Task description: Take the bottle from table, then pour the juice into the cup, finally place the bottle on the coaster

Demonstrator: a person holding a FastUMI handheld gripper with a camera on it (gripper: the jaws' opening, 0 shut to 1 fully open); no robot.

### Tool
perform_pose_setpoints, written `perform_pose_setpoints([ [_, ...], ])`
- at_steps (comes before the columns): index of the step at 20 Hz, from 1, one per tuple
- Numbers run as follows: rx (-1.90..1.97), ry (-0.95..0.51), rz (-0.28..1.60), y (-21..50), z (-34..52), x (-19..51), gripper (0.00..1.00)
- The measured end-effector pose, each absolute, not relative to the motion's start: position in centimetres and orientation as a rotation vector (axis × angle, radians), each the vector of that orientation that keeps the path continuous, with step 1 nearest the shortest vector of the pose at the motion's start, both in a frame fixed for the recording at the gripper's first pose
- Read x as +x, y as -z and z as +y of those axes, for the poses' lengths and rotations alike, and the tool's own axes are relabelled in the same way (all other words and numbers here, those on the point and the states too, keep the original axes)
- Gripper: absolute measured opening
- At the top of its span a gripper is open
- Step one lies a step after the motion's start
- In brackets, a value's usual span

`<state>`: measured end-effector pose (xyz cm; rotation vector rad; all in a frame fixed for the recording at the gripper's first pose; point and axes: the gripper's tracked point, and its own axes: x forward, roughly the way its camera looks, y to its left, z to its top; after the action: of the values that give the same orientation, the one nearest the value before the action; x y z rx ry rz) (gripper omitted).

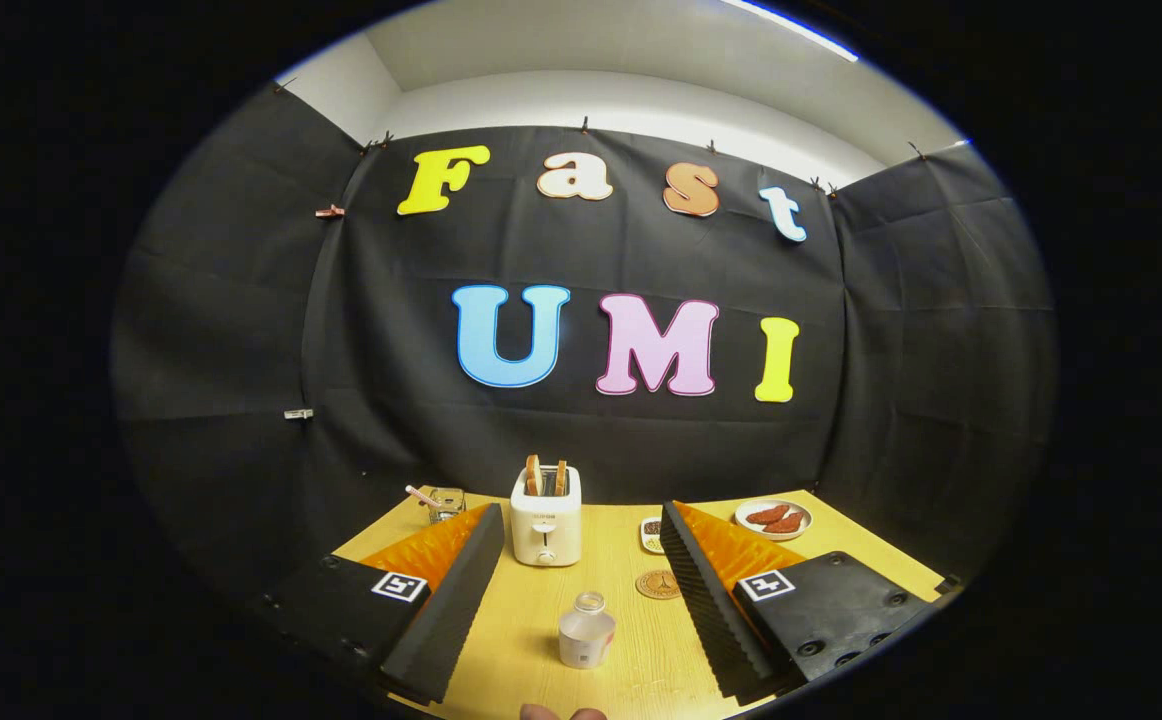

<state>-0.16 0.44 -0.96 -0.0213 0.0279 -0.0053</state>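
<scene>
Glass is seen furthest left, beyond the left finger: a clear cup (445,503) with a straw-like stick in it, set back on the counter (521,610), probably so that it is kept clear of the approach. Next, beyond the gap, a pale toaster (545,518) with slices standing in it is placed against the wall. The tongs (573,610) are held wide open and grip nothing, with the uncapped bottle (586,630) standing upright between the fingers, untouched by either; the spread is judged to be kept for closing on it. Just beside the right finger a round coaster (658,584) is laid flat, and beyond that finger a plate (773,519) of reddish food is set.
</scene>
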Motion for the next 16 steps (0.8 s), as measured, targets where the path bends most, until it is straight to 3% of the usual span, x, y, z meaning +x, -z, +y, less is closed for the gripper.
perform_pose_setpoints([
  [10, -0.013, -0.017, -0.043, 0.6, 0.7, -0.1, 0.97],
  [16, 0.004, 0.0, -0.032, 4.6, 0.2, -0.3, 0.97],
])
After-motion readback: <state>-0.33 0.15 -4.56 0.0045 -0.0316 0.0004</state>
